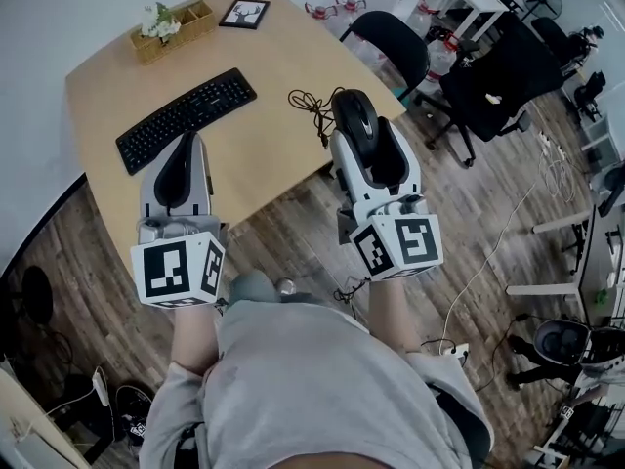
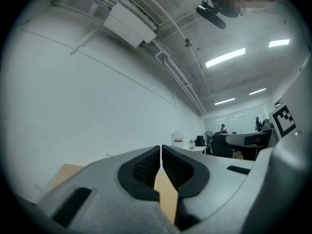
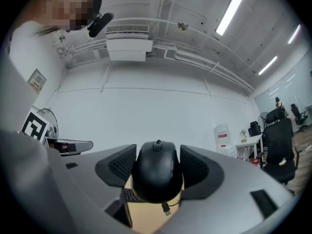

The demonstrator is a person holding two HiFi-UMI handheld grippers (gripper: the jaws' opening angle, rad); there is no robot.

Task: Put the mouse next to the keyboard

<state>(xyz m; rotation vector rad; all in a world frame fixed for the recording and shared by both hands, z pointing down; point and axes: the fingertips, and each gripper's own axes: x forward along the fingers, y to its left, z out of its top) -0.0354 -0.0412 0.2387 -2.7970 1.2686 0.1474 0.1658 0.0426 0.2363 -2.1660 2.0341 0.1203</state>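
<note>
Carry step. Right gripper (image 3: pixel 157 165): jaws clamped on mouse (image 3: pixel 157 179), held above table (image 1: pixel 264 154). Left gripper (image 2: pixel 161 161): jaws closed, empty. Next, probably: lower mouse beside keyboard (image 1: pixel 186 118), ahead-left of the jaws, and release.

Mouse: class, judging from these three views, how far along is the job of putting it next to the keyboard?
Done: the right gripper is shut on the mouse, so the pick-up looks made. In hand: the mouse is held near the table's right edge, well apart from the keyboard. Left: carry it across and set it beside the keyboard. The left gripper is shut and empty.
</note>
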